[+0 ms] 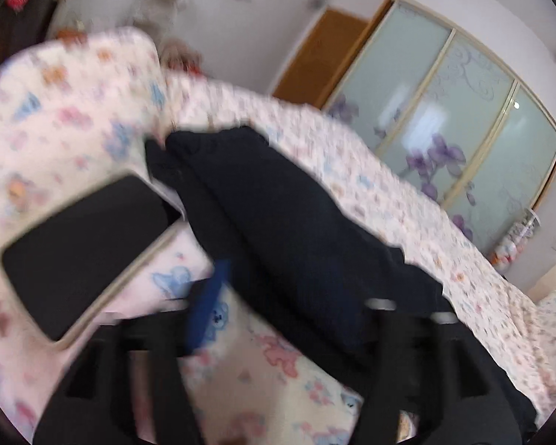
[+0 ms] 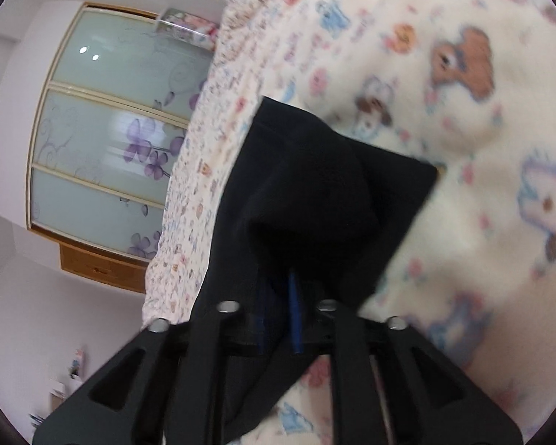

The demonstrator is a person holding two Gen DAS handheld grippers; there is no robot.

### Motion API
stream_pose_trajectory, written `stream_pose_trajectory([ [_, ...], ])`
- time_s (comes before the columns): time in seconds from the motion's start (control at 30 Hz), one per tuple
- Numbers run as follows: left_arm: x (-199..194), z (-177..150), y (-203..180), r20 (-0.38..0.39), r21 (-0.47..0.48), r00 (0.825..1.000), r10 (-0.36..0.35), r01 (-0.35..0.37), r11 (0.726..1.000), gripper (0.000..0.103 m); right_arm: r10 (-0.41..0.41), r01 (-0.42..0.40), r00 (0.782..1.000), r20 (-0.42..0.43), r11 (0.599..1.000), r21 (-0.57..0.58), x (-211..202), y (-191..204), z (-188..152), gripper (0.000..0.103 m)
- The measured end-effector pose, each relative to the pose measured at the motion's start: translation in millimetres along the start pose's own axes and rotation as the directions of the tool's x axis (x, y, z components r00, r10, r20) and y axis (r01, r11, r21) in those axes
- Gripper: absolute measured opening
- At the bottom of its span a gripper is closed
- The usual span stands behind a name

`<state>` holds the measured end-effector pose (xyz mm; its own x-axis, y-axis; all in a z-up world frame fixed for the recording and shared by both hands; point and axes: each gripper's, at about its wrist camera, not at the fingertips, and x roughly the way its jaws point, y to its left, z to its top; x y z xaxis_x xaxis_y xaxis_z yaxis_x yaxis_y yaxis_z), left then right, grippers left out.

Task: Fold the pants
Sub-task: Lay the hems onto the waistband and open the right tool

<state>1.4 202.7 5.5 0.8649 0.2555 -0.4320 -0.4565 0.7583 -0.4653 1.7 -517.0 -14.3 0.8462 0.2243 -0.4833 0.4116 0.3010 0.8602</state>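
The pants (image 1: 278, 230) lie as a long dark strip across the bed (image 1: 407, 200), over a sheet printed with small cartoon animals, running from near the pillow (image 1: 73, 104) down toward the left gripper (image 1: 289, 319). A black phone (image 1: 81, 252) rests on the pillow, just beside the pants' far end. The left gripper's jaws stand spread, with one blue fingertip (image 1: 211, 304) showing against the sheet and the other side lost against the dark cloth; motion blur makes it hard to tell whether it touches the fabric. In the right wrist view the pants (image 2: 322, 193) bunch up and drape over the right gripper (image 2: 278, 319), whose jaws seem pressed together on a fold of cloth. A wardrobe (image 1: 463, 129) with frosted floral doors stands beyond the bed.
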Motion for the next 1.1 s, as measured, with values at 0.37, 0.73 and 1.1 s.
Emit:
stream_pose_trajectory([
  [0.37,14,-21,-68,-0.098,0.241,0.979,-0.176,0.195,0.951,0.095,-0.009,0.013,0.995,0.097,0.999,-0.037,-2,12,16,0.05],
  [0.73,34,-23,-42,-0.168,0.141,0.969,-0.179,0.204,0.969,0.097,0.286,-0.069,0.927,0.241,0.765,-0.641,-52,103,-23,0.003],
  [1.1,34,-24,-42,-0.175,0.128,0.967,-0.187,0.211,0.969,0.098,-0.116,0.124,0.991,0.07,0.984,-0.125,-27,-13,6,0.004],
])
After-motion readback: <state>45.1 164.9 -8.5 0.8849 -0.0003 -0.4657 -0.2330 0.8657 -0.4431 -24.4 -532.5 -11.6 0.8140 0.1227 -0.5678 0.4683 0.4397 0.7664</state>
